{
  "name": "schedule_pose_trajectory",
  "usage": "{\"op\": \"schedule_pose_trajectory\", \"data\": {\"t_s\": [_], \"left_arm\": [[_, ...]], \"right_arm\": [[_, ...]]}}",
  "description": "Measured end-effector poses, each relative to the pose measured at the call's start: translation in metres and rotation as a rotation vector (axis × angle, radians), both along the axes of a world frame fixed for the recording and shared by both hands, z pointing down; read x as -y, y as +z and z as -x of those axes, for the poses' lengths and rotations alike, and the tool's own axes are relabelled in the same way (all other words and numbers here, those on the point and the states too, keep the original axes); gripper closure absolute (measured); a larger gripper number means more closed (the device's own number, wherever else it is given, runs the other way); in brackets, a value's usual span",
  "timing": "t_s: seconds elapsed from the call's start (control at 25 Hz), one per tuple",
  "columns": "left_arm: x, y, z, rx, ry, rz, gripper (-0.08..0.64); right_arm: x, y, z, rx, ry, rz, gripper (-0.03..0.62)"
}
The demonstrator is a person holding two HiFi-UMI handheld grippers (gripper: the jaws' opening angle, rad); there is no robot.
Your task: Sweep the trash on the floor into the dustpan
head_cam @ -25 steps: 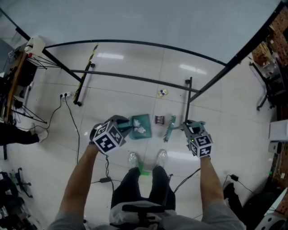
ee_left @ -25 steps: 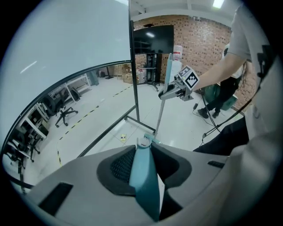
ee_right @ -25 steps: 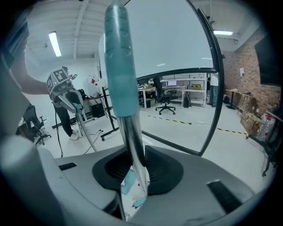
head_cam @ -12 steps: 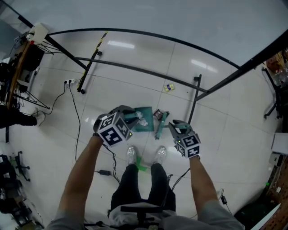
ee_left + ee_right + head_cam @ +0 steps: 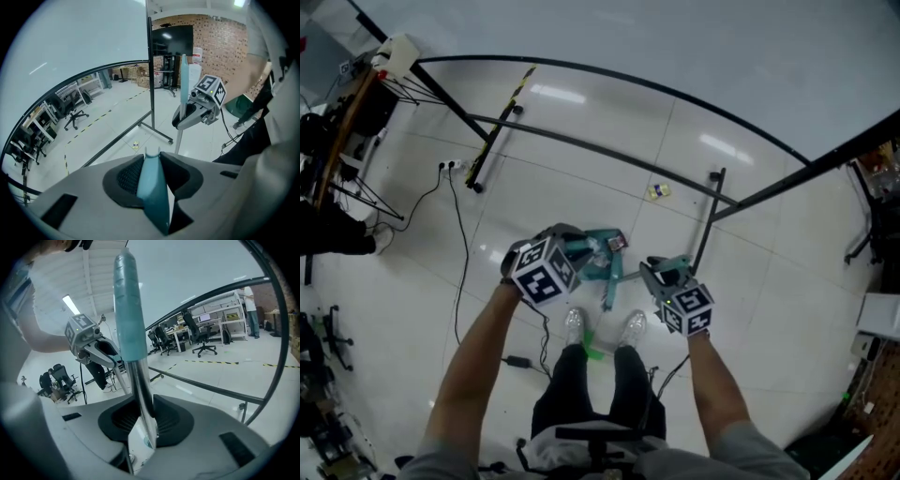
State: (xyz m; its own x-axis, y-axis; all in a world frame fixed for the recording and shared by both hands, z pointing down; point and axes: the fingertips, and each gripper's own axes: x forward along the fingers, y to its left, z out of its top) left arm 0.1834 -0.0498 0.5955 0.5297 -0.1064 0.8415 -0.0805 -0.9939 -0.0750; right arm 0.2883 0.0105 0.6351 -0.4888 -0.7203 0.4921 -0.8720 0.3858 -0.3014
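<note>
I am pinching the thin handle of the teal plastic dustpan [image 5: 600, 259] between the jaws of the left gripper [image 5: 151, 174], with the pan sitting on the pale tiled floor [image 5: 581, 178] just ahead of my white shoes [image 5: 575, 328]. The right gripper [image 5: 140, 420] is clamping its pads on the metal shaft of the teal-gripped broom [image 5: 610, 284], whose lower end is lying right beside the pan's open side.

Judging by how things lie, the sweeping is partly done. A whitish crumpled scrap [image 5: 597, 247] seems to be sitting inside the pan. A small dark wrapper [image 5: 617, 242] is touching the pan's far edge, and I cannot tell whether it is fully in or only at the lip.

What is plainly left is the small yellow wrapper [image 5: 657, 191], which is lying well apart from the pan, near the foot of the black metal frame [image 5: 715, 202]. I reckon I am going to have to carry both the broom and the pan over to it, or drag it back across the tiles, before the floor counts as swept.
</note>
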Motion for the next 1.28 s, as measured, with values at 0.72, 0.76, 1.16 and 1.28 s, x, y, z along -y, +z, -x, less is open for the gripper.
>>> {"op": "schedule_pose_trajectory", "data": {"t_s": [0.72,0.76,1.16,1.28], "left_arm": [[0.095,-0.022,0.002,-0.13,-0.129,0.011,0.444],[0.101,-0.02,-0.005,-0.122,-0.142,0.01,0.443],[0.157,-0.003,-0.058,-0.054,-0.216,-0.021,0.445],[0.158,0.004,-0.058,-0.049,-0.221,-0.01,0.444]], "right_arm": [[0.072,-0.053,-0.102,-0.297,0.107,-0.077,0.505],[0.08,-0.049,-0.112,-0.307,0.097,-0.08,0.505],[0.157,0.001,-0.175,-0.458,-0.005,-0.087,0.509],[0.169,0.018,-0.166,-0.451,-0.034,-0.074,0.509]]}}
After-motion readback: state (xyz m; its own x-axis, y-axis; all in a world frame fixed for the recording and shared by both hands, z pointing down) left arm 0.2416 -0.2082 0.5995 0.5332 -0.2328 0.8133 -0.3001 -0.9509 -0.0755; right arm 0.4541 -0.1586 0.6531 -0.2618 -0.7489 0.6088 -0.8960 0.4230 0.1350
